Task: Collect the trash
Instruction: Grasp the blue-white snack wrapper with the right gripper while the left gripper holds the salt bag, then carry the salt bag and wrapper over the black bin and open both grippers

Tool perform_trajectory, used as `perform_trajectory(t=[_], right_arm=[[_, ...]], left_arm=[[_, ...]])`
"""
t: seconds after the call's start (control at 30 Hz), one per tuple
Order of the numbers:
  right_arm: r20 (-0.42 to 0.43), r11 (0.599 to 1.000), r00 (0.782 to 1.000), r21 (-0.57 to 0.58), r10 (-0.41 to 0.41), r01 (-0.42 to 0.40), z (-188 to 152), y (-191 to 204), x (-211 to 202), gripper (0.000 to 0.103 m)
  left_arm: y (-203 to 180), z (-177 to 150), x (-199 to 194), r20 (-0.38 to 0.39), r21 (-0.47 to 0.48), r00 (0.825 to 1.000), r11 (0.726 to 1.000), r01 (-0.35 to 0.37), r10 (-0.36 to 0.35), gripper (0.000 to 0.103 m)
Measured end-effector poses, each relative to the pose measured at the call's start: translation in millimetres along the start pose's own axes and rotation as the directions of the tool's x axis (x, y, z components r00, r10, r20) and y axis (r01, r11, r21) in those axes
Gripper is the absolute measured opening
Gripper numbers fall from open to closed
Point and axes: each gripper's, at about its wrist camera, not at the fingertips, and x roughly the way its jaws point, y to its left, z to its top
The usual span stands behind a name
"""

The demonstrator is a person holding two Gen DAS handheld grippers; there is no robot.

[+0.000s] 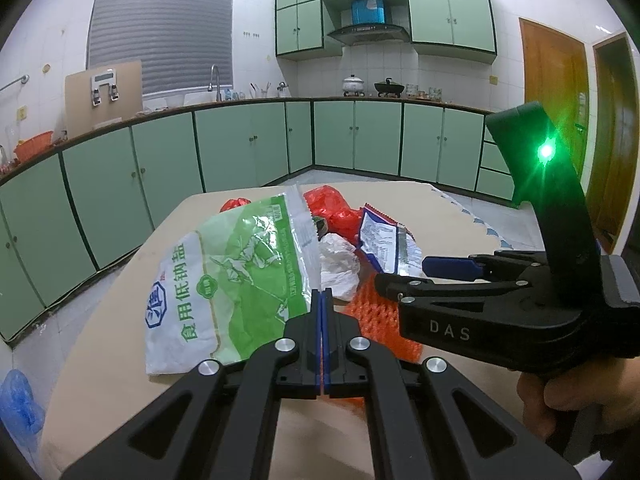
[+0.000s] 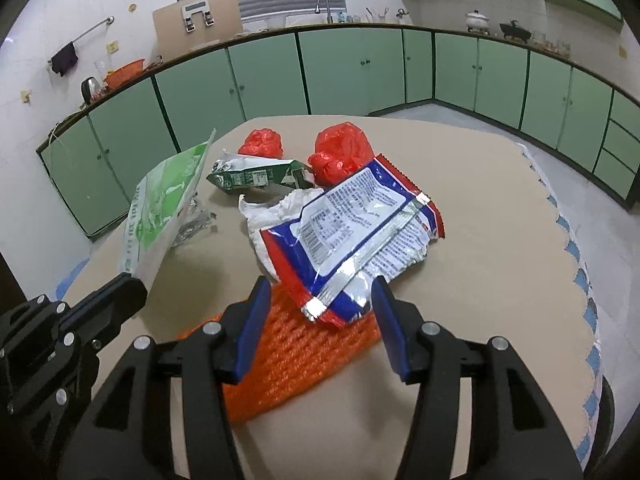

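Observation:
My left gripper point(image 1: 322, 294) is shut on the edge of a green and white salt bag point(image 1: 232, 280) and holds it up above the table; the bag also shows at the left of the right wrist view point(image 2: 160, 208). My right gripper point(image 2: 320, 292) is open, its blue pads either side of the near end of a red, white and blue snack wrapper point(image 2: 352, 232), above an orange foam net point(image 2: 288, 356). The right gripper shows in the left wrist view point(image 1: 404, 276). Behind lie a white crumpled bag point(image 2: 276, 212), a green carton point(image 2: 256, 176) and two red plastic bags point(image 2: 340, 152).
The trash lies on a beige table point(image 2: 480, 240) with a scalloped blue-trimmed edge on the right. Green kitchen cabinets point(image 2: 360, 68) run along the walls behind. A blue plastic bag point(image 1: 20, 404) lies on the floor at the left.

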Motion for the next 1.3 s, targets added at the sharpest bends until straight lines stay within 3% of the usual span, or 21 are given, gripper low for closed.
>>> perform_trajectory(t=[0.2,0.27,0.33,0.37,0.53,0.8,1.3], right_arm=[[-0.005,0.999,1.000,-0.031,-0.024,0.024,5,8,13,0.051],[-0.018,0.999,1.000,-0.028,-0.024,0.023,5,7,19,0.043],[-0.032,1.000,0.999,-0.014,0.004,-0.005,6,5,22,0.017],[-0.034,1.000,0.999,-0.011,0.005,-0.005,6,4,22,0.010],[-0.016,0.999,0.999,0.012,0.032,-0.032,7,-1,13,0.001],[0.021,0.998,0.999,0.036,0.050,-0.050,7,-12,-15,0.000],[0.141,0.995,0.990,0.088,0.032,-0.045,6,-44,-118,0.000]], left_arm=[[4,3,10,-0.001,0.005,1.000,1.000,0.016,-0.016,0.000],[5,1,16,-0.006,0.004,1.000,1.000,0.023,-0.023,0.000],[8,1,20,-0.012,-0.002,1.000,1.000,0.025,-0.025,0.000],[10,2,21,-0.012,-0.005,1.000,1.000,0.027,-0.027,0.000],[15,3,21,-0.011,-0.018,0.999,0.999,0.030,-0.030,0.000],[9,7,9,0.007,0.003,1.000,1.000,0.029,-0.029,0.000],[-24,45,-62,0.107,0.070,0.994,0.997,0.028,-0.035,0.000]])
